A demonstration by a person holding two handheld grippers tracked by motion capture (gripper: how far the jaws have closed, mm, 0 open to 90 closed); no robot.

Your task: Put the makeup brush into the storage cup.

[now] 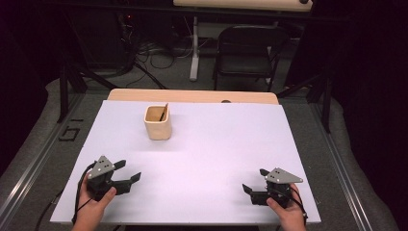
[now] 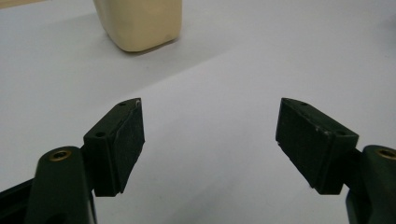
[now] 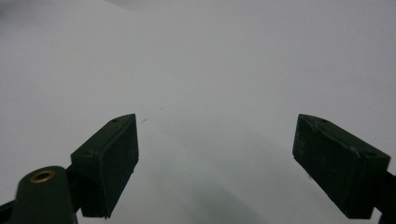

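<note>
A cream square cup (image 1: pixel 158 122) stands upright on the white table sheet (image 1: pixel 211 144), left of centre and toward the far edge, with a dark stick leaning inside it. In the left gripper view the cup (image 2: pixel 140 21) rises ahead at the upper left. My left gripper (image 1: pixel 129 171) rests at the near left, held by a hand, open and empty; its jaws (image 2: pixel 210 140) stand wide apart over bare sheet. At the near right my right gripper (image 1: pixel 255 180) is also open and empty, its jaws (image 3: pixel 217 163) spread over plain white sheet.
The white sheet covers a wooden table (image 1: pixel 192 95) whose far strip shows bare. Beyond it stand a black folding chair (image 1: pixel 245 50), a table leg (image 1: pixel 194 48) and cables on the floor (image 1: pixel 154 57). Metal rails (image 1: pixel 29 168) run along both sides.
</note>
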